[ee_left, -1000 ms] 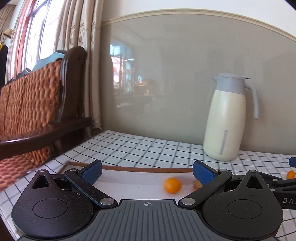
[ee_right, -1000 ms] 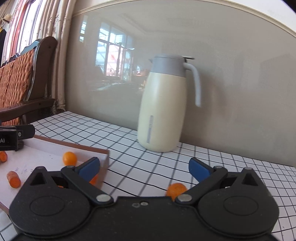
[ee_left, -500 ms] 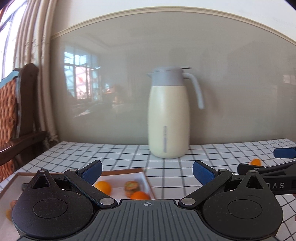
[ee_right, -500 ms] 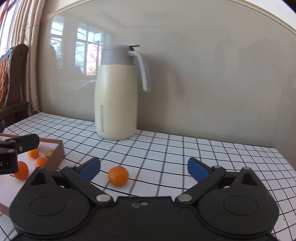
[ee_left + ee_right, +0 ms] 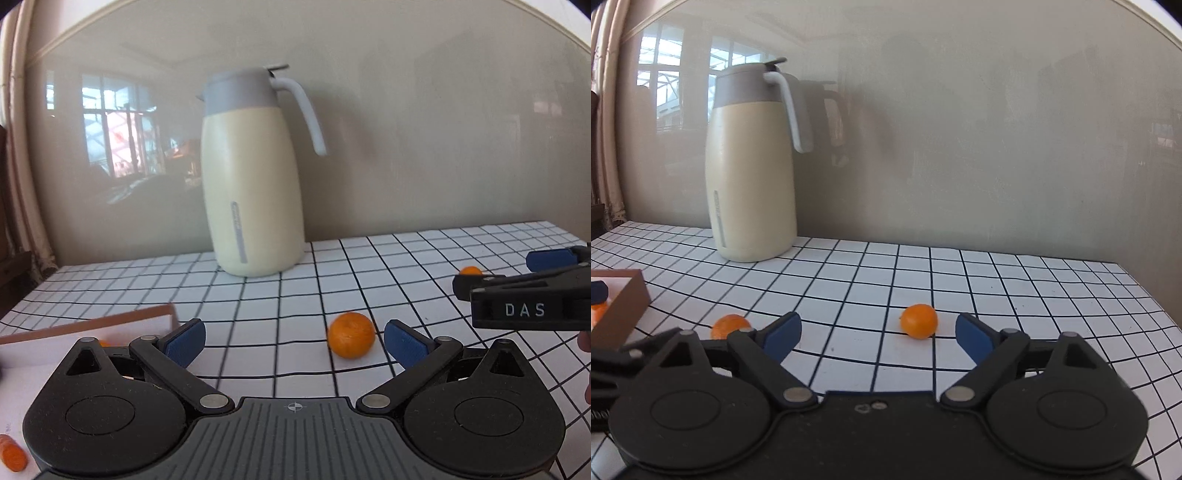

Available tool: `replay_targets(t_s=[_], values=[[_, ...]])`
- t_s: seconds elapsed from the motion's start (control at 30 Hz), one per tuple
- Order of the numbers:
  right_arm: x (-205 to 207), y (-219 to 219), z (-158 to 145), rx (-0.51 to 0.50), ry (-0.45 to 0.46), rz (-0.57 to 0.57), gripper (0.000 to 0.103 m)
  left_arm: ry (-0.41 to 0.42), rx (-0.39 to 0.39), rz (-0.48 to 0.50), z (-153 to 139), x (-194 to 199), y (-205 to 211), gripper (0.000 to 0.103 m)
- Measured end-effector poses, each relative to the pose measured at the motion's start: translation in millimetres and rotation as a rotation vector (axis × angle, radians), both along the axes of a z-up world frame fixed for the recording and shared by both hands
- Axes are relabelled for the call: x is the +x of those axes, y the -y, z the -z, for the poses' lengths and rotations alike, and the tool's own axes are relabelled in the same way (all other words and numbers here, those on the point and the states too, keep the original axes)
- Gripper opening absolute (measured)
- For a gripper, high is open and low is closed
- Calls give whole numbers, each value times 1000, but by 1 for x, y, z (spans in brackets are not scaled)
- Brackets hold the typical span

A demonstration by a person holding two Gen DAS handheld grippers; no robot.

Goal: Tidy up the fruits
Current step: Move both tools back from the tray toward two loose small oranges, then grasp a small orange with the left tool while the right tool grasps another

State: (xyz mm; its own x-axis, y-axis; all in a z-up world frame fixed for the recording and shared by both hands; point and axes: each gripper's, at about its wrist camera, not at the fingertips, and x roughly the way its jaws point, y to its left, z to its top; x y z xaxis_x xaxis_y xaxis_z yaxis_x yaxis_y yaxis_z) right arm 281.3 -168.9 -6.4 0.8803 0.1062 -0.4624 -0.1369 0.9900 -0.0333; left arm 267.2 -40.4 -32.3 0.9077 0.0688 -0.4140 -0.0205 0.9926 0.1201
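Right of the cream jug (image 5: 751, 177), each small orange (image 5: 919, 320) sits between a gripper's (image 5: 878, 334) spread jaws, the right's just narrowing

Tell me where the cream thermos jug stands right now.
The cream thermos jug stands upright at the back of the checked tablecloth against the wall, left of centre in both wrist views.

There are two oranges on the bench (image 5: 1015, 280): one (image 5: 919, 320) near the middle and one (image 5: 729, 326) more to the left. There is one jug (image 5: 753, 166) at the back. There is one tray (image 5: 626, 299) on the left, and at least one more orange (image 5: 598, 310) sits in it; more may be hidden. There are two grippers, the left gripper (image 5: 293, 341) and the right gripper (image 5: 877, 334).
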Motion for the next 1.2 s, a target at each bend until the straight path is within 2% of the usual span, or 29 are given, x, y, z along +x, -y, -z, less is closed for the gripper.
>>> replay_targets(t_s=[0.17, 0.23, 0.37, 0.47, 0.53, 0.7, 0.9, 0.93, 0.97, 1.2], values=[[18, 3, 13, 0, -48, 6, 80, -47, -17, 25, 11, 19, 15, 101], [25, 2, 17, -4, -61, 4, 80, -71, -15, 25, 15, 28, 19, 82], [34, 1, 20, -5, -76, -1, 78, -133, -38, 16, 25, 45, 22, 75], [43, -2, 24, -8, -90, -4, 75, -146, -52, 13, 26, 52, 22, 65], [48, -2, 26, -3, -103, -6, 71, -167, -66, 26, 28, 58, 23, 52], [59, 3, 30, 7, -124, 3, 68, -165, -70, 28, 28, 69, 26, 39], [67, 7, 33, 18, -143, 32, 53, -161, -101, 20, 29, 74, 22, 39], [67, 9, 34, 26, -148, 34, 31, -159, -103, 20, 29, 74, 21, 39], [67, 10, 34, 34, -154, 29, 23, -159, -104, 19, 29, 75, 21, 39], [51, 8, 31, 44, -152, 25, 23, -151, -104, 22, 27, 69, 19, 38]])
